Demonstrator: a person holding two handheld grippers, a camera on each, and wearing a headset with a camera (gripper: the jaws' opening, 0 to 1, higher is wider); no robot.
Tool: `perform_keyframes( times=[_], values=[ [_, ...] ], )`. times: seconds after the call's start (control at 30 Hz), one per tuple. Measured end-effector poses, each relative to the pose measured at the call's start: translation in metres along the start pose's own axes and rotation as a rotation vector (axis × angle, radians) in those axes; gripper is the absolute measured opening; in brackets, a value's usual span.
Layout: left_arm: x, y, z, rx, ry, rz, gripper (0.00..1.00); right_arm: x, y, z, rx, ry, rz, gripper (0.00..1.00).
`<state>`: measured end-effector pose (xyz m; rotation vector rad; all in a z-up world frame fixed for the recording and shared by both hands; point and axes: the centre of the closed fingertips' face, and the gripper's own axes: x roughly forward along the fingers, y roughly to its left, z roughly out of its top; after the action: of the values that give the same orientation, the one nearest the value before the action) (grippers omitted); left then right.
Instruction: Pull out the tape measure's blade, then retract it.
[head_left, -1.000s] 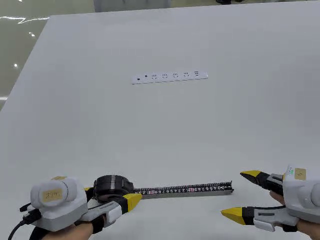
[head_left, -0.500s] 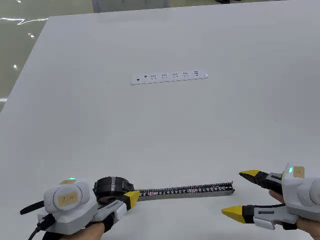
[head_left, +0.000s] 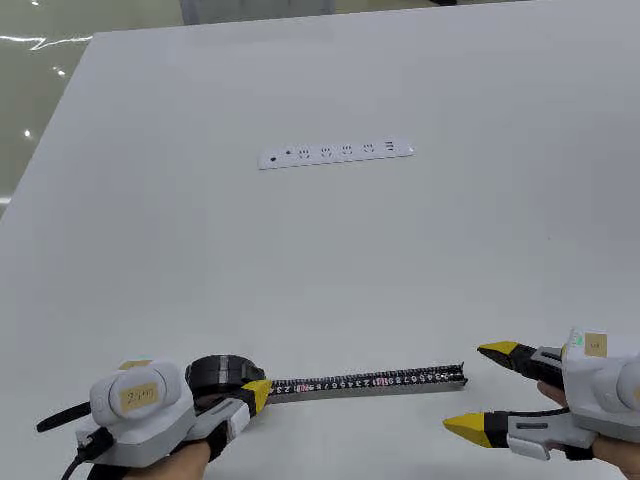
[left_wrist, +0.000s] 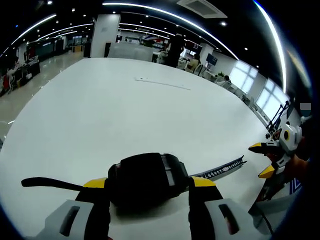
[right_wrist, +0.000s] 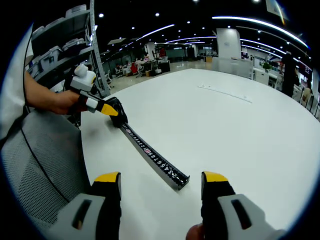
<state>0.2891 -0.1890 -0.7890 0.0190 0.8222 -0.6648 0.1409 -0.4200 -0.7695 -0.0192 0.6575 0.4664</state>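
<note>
A black tape measure case (head_left: 222, 375) rests on the white table near the front edge, with my left gripper (head_left: 240, 392) shut on it. Between the yellow-tipped jaws, the case (left_wrist: 146, 178) is large in the left gripper view. Its dark blade (head_left: 365, 381) lies flat on the table, drawn out to the right. The blade end (head_left: 461, 375) lies just left of my right gripper (head_left: 482, 388). That gripper stands open with nothing between its fingers. In the right gripper view the blade (right_wrist: 152, 157) runs from the case (right_wrist: 116, 110) to a point (right_wrist: 181, 179) just ahead of the open jaws.
A white power strip (head_left: 335, 153) lies farther back on the table, also seen as a thin strip (left_wrist: 162, 83) in the left gripper view. A grey mesh chair back (right_wrist: 42, 170) stands beside the table's near edge. Broad bare tabletop (head_left: 320, 260) spreads beyond the tape.
The left gripper with the case has shifted slightly along the table, and the case looks lower in the picture. The blade stays drawn out and the right gripper holds still.
</note>
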Motion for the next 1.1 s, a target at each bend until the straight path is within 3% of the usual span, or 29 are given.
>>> perform_keyframes(
  times=[0.9,1.1],
  values=[
    [0.0011,0.0020,0.0012,-0.031,0.010,0.012,0.59,0.0015,-0.0015,-0.0033,-0.003,0.007,0.006,0.62],
    [0.0010,0.0018,0.0008,-0.028,0.016,0.008,0.59,0.0016,-0.0025,-0.0037,-0.019,0.016,0.019,0.56]
  ],
)
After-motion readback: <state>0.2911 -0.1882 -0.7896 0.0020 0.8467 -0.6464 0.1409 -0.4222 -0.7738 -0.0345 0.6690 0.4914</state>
